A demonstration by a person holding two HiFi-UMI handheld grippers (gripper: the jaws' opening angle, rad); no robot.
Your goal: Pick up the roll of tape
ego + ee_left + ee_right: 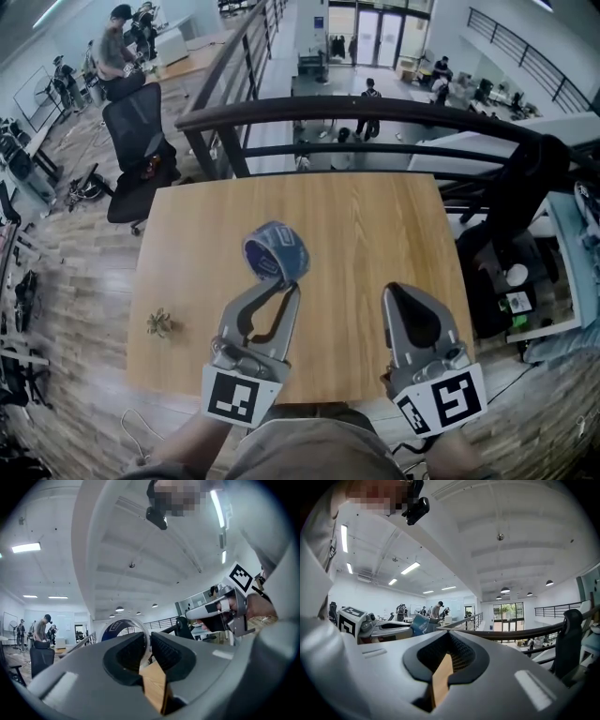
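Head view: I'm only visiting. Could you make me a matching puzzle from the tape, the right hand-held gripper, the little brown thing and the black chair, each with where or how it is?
1. tape
2. right hand-held gripper
3. brown thing
4. chair

A. standing beyond the left corner of the table
B. lying on the table
C. pinched by the left hand-held gripper
D. jaws together, empty

Pairs: 1-C, 2-D, 3-B, 4-A
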